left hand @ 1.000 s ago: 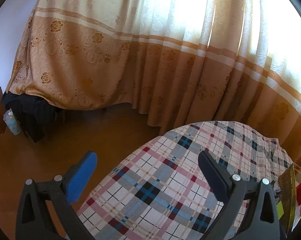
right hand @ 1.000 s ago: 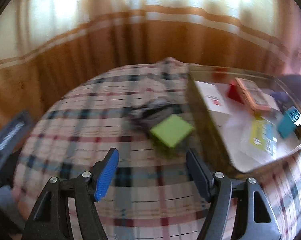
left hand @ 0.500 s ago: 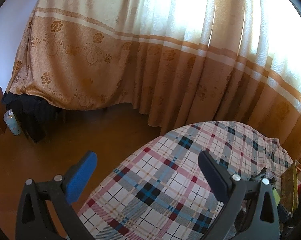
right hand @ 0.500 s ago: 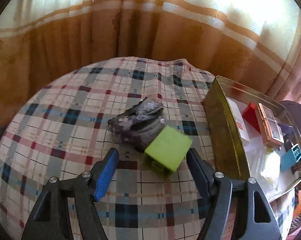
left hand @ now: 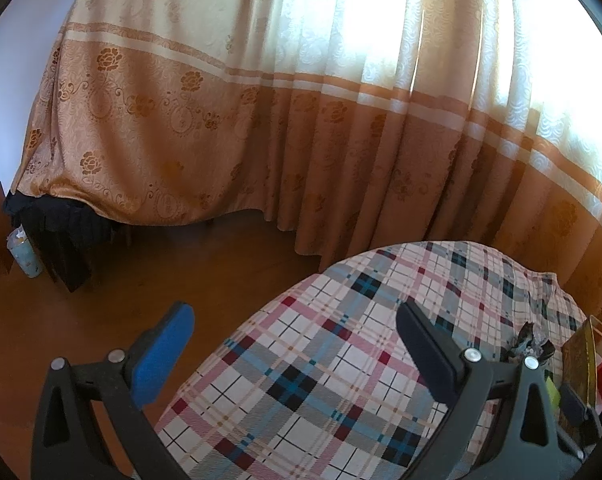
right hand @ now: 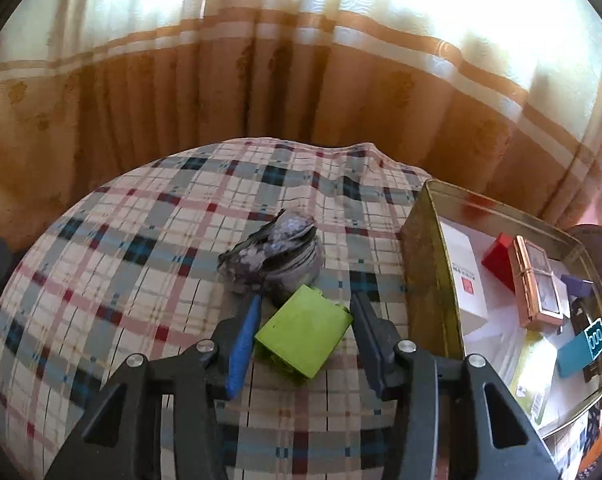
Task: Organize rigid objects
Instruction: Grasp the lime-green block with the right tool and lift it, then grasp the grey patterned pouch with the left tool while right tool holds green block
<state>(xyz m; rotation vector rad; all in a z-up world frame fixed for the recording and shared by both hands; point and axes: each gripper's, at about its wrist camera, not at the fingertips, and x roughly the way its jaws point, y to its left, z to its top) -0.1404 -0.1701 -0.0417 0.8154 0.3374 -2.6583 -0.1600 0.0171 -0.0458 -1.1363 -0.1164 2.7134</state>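
Curtain fabric (left hand: 261, 128), gold with a rose pattern, fills most of the left wrist view, hanging down to a wooden floor (left hand: 149, 276). Below it the left gripper (left hand: 293, 328) hovers over the edge of a plaid tablecloth (left hand: 341, 360), its 2 fingers spread wide with nothing between them. At the far right edge the tin (left hand: 581, 352) and a sliver of green are just visible.

From the right wrist view, the right gripper (right hand: 305, 320) brackets the green block (right hand: 303, 334) on the plaid cloth, jaws narrowed to either side of it; the blue pad (right hand: 243, 340) looks to be touching its left edge, while a slim gap shows at the right. A grey crumpled object (right hand: 277, 254) lies just behind the block, touching it. To the right stands the gold tin (right hand: 425, 276), holding a white box (right hand: 465, 280), a red block (right hand: 499, 260), a copper case (right hand: 535, 284) and a teal piece (right hand: 581, 350).
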